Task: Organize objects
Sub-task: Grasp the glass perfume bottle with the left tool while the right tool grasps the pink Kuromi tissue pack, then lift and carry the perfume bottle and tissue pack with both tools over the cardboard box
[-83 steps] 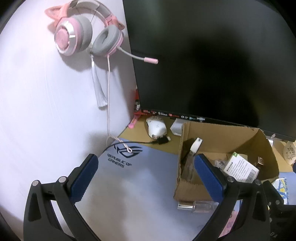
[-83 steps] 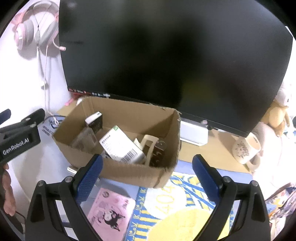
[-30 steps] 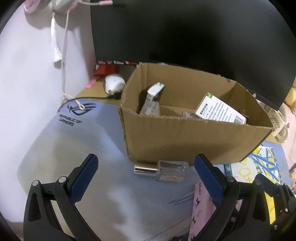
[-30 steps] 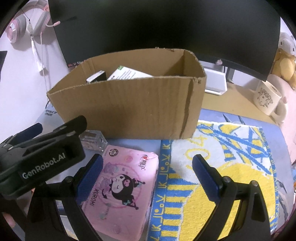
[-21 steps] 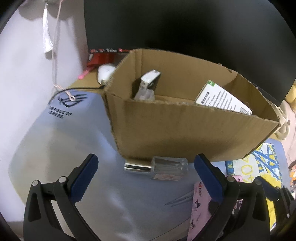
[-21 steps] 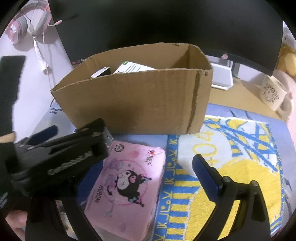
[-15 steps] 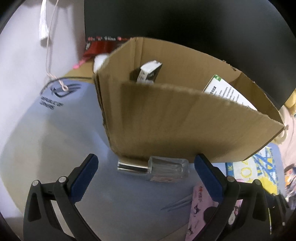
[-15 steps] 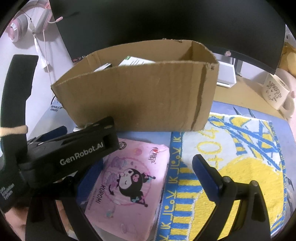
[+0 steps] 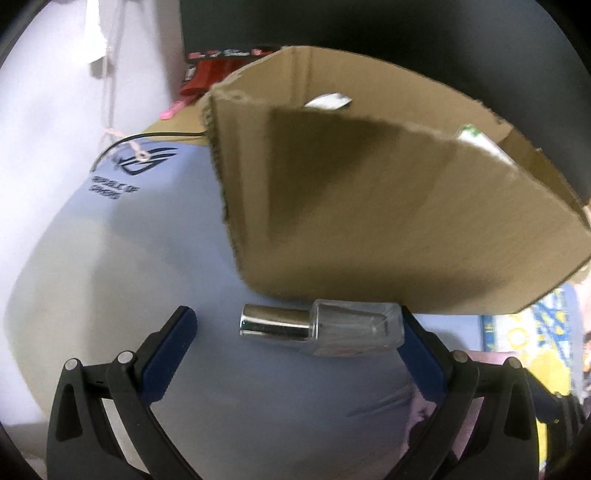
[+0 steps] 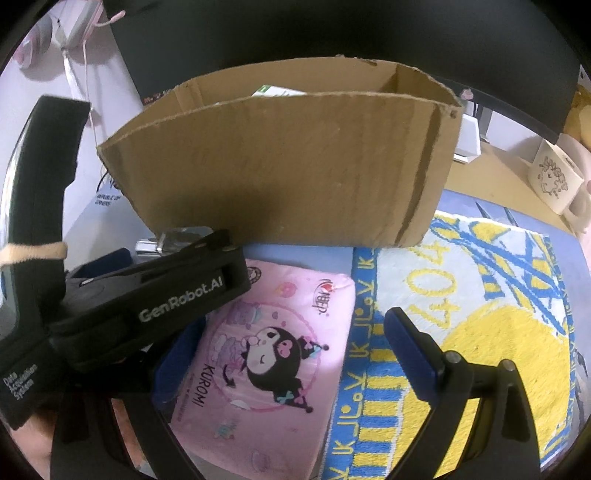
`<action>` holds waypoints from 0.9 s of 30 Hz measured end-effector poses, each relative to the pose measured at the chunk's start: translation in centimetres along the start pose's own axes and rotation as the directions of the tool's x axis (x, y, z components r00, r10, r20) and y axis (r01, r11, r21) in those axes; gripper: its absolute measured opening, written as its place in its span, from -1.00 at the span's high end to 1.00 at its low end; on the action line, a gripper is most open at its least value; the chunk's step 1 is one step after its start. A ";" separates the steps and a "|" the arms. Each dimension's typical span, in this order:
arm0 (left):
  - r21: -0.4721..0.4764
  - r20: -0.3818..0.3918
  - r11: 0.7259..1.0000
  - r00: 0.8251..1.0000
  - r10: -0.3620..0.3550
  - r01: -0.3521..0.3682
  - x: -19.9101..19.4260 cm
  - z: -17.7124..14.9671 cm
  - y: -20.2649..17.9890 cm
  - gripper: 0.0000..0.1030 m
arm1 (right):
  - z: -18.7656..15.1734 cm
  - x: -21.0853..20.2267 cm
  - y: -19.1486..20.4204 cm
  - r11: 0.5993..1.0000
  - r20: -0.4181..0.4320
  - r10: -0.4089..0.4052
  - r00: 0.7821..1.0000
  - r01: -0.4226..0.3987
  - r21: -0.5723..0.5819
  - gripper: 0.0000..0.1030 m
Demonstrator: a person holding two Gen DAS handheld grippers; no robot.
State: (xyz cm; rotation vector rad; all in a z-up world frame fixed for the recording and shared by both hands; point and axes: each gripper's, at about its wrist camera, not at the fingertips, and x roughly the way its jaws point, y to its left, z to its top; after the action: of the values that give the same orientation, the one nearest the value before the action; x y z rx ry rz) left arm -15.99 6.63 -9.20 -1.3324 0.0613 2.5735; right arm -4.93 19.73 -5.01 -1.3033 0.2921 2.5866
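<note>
A clear glass perfume bottle [image 9: 325, 328] with a silver cap lies on its side on the blue-grey desk mat [image 9: 122, 266], right against the front wall of the cardboard box [image 9: 388, 221]. My left gripper [image 9: 295, 341] is open, its fingers either side of the bottle, the right pad near the bottle's base. In the right wrist view, my right gripper [image 10: 291, 354] is open above a pink tissue pack [image 10: 266, 347]; its left finger is hidden behind the left gripper's black body. The box [image 10: 295, 162] holds a white carton and other small items.
A yellow and blue towel [image 10: 480, 314] covers the mat right of the tissue pack. A cream mug [image 10: 557, 184] stands at far right. A dark monitor [image 10: 332, 33] rises behind the box. Pink headphones [image 10: 37, 40] hang on the white wall at left.
Both grippers have come down and forward toward the desk. The left one now straddles the perfume bottle; the right one hovers over the tissue pack. Both stay open.
</note>
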 end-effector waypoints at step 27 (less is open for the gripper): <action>-0.005 0.024 0.998 0.998 0.062 -0.062 -1.2 -0.3 2.4 -0.43 | 0.2 -0.2 2.5 0.999 0.019 -0.024 1.000 0.024 -0.024 -0.46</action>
State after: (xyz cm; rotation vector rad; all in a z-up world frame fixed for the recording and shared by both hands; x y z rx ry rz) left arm -15.59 4.06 -8.57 -1.3212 0.0947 2.6414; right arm -5.74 17.42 -4.55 -1.2819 0.2409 2.5890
